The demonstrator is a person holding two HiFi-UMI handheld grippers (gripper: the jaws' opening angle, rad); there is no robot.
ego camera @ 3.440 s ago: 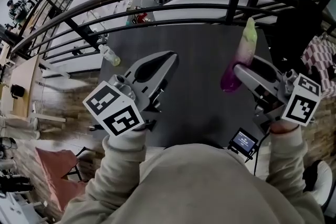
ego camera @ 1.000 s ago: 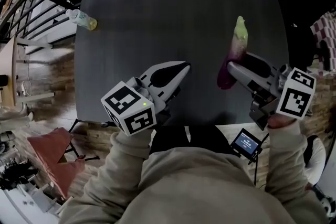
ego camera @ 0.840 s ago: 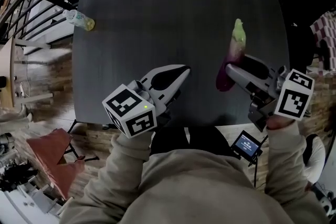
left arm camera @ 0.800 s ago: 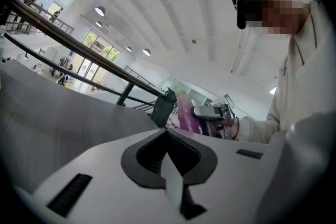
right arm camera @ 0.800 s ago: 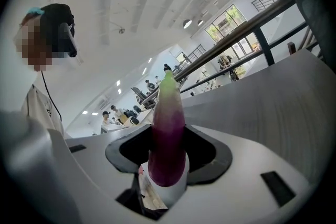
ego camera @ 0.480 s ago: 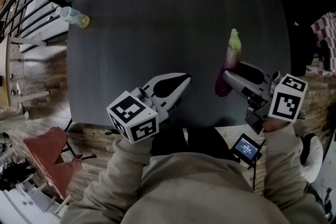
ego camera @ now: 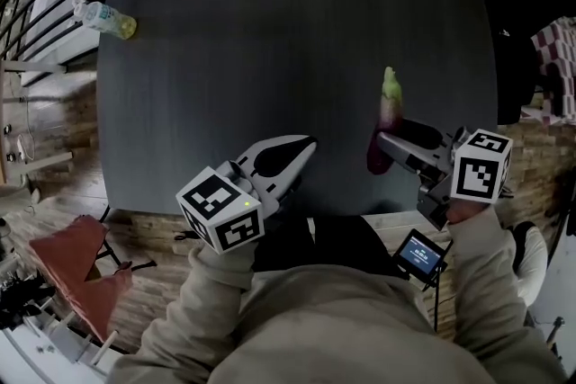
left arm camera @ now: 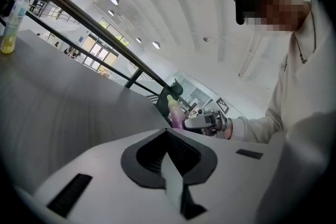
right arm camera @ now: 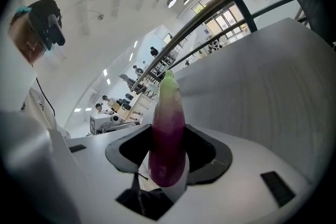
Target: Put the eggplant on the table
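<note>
The eggplant [ego camera: 387, 108], purple with a pale green tip, is clamped by its purple end in my right gripper [ego camera: 389, 142], low over the right side of the dark table [ego camera: 270, 13]. In the right gripper view the eggplant [right arm camera: 168, 113] stands up between the jaws of that gripper [right arm camera: 168, 149], its green tip pointing away. My left gripper [ego camera: 304, 146] hangs over the table's near edge, shut with nothing in it. The left gripper view shows its jaws [left arm camera: 167, 134] together, with the eggplant [left arm camera: 176, 113] and the right gripper [left arm camera: 207, 122] beyond.
A plastic bottle with yellow liquid [ego camera: 106, 18] lies at the table's far left corner, also seen as the bottle [left arm camera: 8, 29]. A dark railing [left arm camera: 105, 34] runs behind the table. A small lit screen [ego camera: 420, 254] hangs below the right hand. A red object [ego camera: 81, 270] lies on the floor, left.
Both hands have sunk toward the table, the right one still gripping the eggplant. The left gripper stays shut and empty.
</note>
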